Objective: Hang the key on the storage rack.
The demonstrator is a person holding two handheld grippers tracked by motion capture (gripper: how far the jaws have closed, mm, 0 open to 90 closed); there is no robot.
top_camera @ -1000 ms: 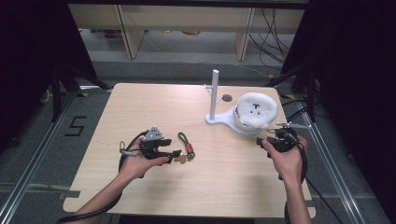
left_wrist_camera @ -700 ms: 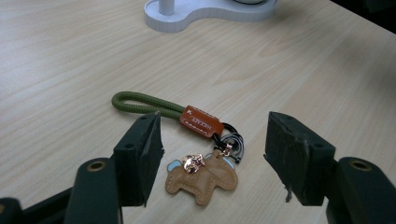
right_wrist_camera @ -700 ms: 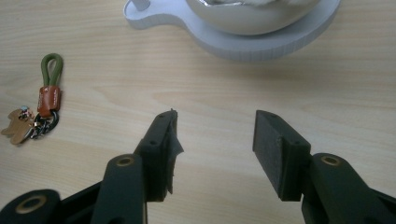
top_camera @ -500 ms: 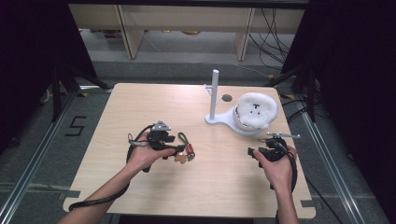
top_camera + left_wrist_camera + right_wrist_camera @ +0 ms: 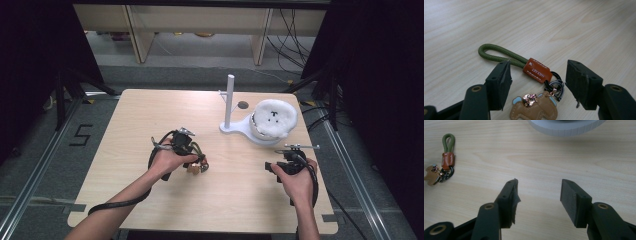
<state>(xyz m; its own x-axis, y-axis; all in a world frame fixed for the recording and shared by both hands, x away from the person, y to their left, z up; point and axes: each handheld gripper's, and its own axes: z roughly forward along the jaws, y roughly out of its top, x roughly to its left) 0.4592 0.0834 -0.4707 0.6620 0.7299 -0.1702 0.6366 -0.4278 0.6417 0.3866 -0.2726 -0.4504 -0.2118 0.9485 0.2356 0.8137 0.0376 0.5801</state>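
While jaws stand apart, left hand-held gripper straddles keychain lying on table.

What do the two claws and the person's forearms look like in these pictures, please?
Both claws, left and right, have black arms with brass-coloured rivets and blocky dark pads with worn edges. A black cable trails from the left one. The right one carries a grey plate. The forearms are bare, without sleeves.
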